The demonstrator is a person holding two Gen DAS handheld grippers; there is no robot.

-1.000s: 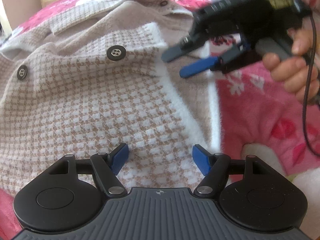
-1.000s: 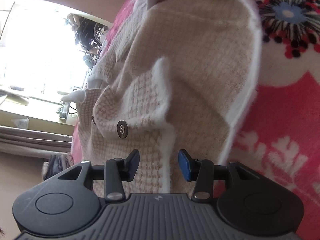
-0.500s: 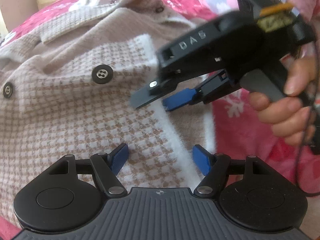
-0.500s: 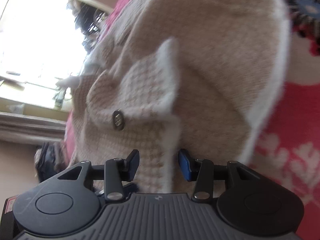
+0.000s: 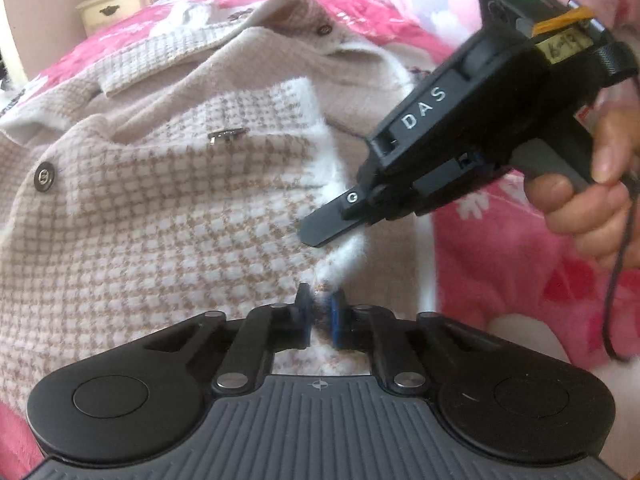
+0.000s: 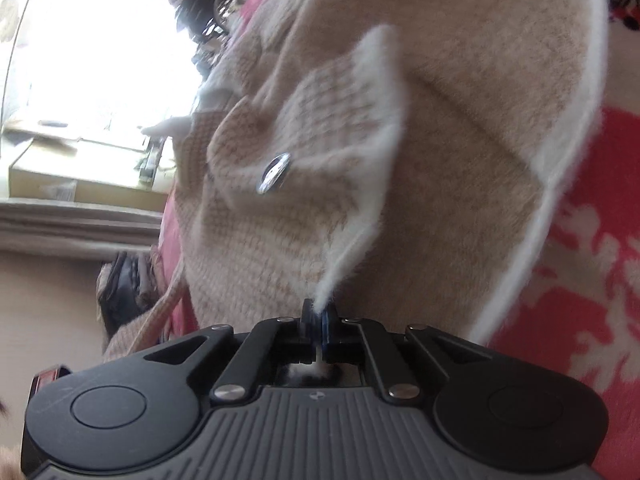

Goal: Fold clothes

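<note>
A beige and white houndstooth cardigan (image 5: 160, 216) with dark buttons and a fluffy white trim lies on a pink floral blanket (image 5: 500, 248). My left gripper (image 5: 320, 312) is shut on the white trim at the cardigan's front edge. In the same view the right gripper (image 5: 332, 228), held by a hand (image 5: 592, 200), pinches that trim a little further up. In the right wrist view my right gripper (image 6: 318, 320) is shut on the white trim of the cardigan (image 6: 460, 160), whose front panel with a metal button (image 6: 274, 172) is lifted and folded up.
A cream bedside cabinet (image 5: 112, 8) stands at the far left beyond the bed. A bright window and a cardboard box (image 6: 80, 176) show at the left of the right wrist view. A dark cable (image 5: 616, 280) hangs from the right gripper.
Both grippers went from open to shut on the cardigan's white front trim. The right gripper came down to the trim, and the front panel now lifts and creases.
</note>
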